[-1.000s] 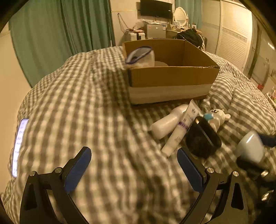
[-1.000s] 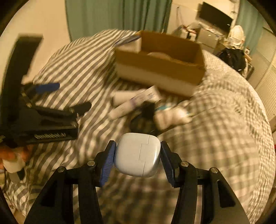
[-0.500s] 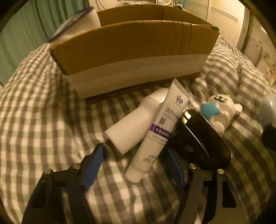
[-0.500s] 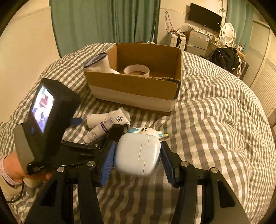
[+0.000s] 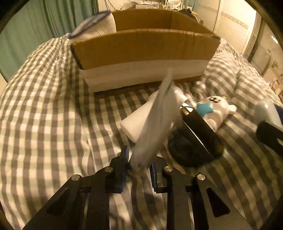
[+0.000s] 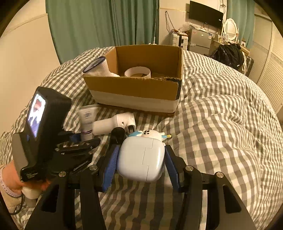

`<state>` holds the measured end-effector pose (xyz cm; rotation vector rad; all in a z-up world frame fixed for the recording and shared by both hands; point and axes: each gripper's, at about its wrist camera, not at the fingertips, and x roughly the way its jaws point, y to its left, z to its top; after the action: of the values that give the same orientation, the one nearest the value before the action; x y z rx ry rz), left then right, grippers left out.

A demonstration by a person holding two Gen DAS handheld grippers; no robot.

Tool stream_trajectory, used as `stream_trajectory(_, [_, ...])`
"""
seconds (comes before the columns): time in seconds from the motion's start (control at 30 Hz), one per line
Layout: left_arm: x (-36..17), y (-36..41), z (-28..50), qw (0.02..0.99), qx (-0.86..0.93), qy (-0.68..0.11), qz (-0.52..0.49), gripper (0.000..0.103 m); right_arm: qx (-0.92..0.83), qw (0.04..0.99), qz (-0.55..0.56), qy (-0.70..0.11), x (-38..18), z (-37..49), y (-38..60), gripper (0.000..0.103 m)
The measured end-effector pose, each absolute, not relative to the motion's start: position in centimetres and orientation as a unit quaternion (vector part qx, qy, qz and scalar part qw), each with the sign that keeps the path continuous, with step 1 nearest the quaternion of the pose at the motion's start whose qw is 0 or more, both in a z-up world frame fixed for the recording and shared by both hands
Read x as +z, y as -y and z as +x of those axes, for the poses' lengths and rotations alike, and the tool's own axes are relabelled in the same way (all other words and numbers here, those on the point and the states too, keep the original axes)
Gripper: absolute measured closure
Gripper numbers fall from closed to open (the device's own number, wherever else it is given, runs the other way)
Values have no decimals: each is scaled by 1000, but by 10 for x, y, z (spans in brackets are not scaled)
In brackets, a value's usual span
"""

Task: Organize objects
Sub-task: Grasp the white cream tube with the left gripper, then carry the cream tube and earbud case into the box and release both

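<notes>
- Now my left claw has clamped the white tube, tilting it up off the bed; half a second ago it lay flat.
- My right claw still grips the white case.
- Blur hides the tube's print.
- The cardboard box stands just beyond.

Home bedroom. Bed w/ grey-white checked duvet fills near/mid scene; green curtains far left; wall TV + small fridge far centre; round vanity mirror far right; louvred wardrobe doors right
</notes>
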<state>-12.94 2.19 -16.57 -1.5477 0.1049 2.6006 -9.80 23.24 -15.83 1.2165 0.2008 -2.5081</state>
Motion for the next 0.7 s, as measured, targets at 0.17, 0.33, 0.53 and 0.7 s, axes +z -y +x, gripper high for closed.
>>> stream_trajectory(0.17, [-142, -14, -108, 58, 867, -18, -495, 82, -888, 168, 420, -80, -145, -80, -227, 51])
stream_trajectory(0.33, [-108, -12, -85, 60, 880, -13, -470, 82, -894, 175, 403, -85, -123, -57, -221, 51])
stream_trajectory(0.53, [-77, -18, -57, 64, 898, -10, -434, 82, -907, 178, 369, -93, -90, -27, -214, 51])
stream_trajectory(0.7, [-46, -15, -39, 73, 912, -9, -403, 82, -917, 176, 343, -99, -63, -7, -211, 51])
